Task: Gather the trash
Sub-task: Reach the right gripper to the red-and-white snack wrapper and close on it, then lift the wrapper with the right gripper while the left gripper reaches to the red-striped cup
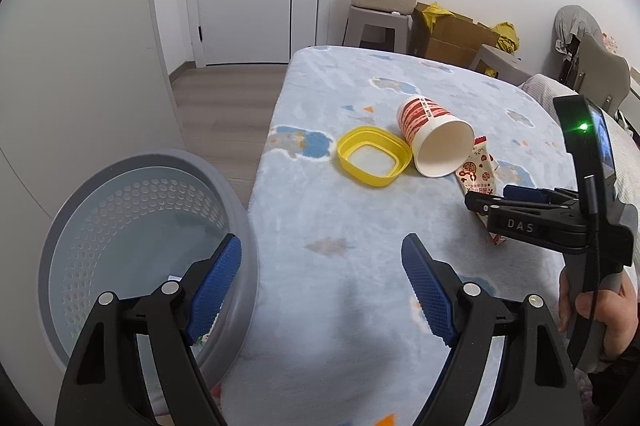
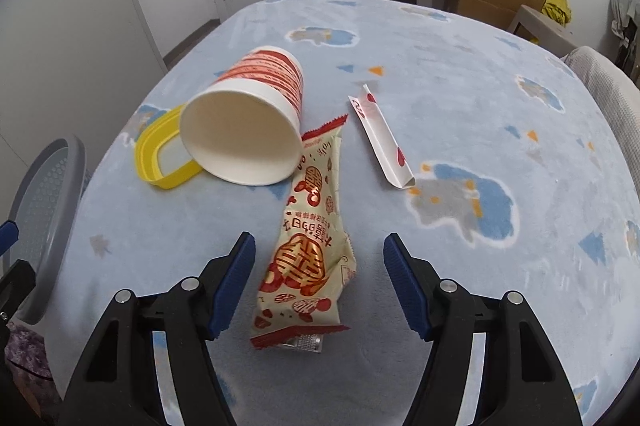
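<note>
Surface [image 2: 460,98] covered by a pale blue blanket with cartoon patches. Trash scattered across it.

Right tool [image 2: 319,286]: fingers apart, astride the lower half of a snack wrapper [image 2: 308,246]. Blue pads stand clear of the wrapper on both sides; nothing pinched. The wrapper lies flat, cream with red print, long axis running away from the tool, far end touching the rim of a paper cup [image 2: 248,122].

Paper cup on its side, red-and-white banded, open mouth facing the right tool. Behind it and touching it, a yellow lid [image 2: 160,162] lying flat, square with rounded corners.

Right of the wrapper, apart from it, a narrow white paper sleeve [image 2: 380,138] with red spots, lying diagonally.

Left tool [image 1: 321,286]: fingers wide apart, empty, hanging over the near edge of the surface. Its left finger overlaps the rim of a grey perforated bin [image 1: 100,226], which stands just beside the surface's left edge, below its level. A scrap shows in the bin's bottom; too hidden to identify.

In the left wrist view, a hand [image 1: 600,310] grips the right tool's handle.
</note>
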The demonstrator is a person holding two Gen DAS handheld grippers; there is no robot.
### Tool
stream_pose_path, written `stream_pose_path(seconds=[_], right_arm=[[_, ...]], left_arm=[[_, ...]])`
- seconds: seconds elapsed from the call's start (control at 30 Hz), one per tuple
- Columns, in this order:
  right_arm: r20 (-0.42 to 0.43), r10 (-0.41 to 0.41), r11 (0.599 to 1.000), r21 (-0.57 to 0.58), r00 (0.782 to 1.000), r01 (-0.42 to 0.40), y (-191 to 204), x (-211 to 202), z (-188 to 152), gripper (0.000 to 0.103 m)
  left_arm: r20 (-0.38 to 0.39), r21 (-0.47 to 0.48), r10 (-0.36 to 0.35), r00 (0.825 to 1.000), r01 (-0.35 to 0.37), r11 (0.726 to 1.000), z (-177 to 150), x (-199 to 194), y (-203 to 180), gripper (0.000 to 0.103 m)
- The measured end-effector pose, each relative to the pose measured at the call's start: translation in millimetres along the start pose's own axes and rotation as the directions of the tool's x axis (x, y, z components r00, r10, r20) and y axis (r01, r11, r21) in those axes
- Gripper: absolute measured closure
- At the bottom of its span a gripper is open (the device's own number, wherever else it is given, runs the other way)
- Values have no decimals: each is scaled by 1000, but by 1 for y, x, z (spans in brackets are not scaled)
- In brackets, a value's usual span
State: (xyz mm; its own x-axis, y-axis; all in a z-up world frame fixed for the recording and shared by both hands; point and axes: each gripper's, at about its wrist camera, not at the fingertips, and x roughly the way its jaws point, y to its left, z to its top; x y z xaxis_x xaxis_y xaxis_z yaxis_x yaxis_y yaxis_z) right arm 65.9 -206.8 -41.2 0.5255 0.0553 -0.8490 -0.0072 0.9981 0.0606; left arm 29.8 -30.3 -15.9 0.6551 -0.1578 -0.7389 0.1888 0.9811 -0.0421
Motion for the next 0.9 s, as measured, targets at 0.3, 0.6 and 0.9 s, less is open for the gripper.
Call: stream_pose_path(seconds=[0.3, 0.6, 0.9], right_arm=[[12, -17, 999, -45, 1000, 17, 6, -1, -7, 61], [36, 13, 1000, 6, 999, -13, -11, -20, -17, 61], [67, 21, 998, 60, 998, -25, -36, -34, -20, 61]], left_arm=[[-17, 3, -7, 1000, 7, 1000, 1, 8, -7, 24], [-12, 37, -4, 1000, 4, 999, -1, 11, -21, 24], [-35, 61, 25, 999, -23, 998, -1, 21, -35, 24]])
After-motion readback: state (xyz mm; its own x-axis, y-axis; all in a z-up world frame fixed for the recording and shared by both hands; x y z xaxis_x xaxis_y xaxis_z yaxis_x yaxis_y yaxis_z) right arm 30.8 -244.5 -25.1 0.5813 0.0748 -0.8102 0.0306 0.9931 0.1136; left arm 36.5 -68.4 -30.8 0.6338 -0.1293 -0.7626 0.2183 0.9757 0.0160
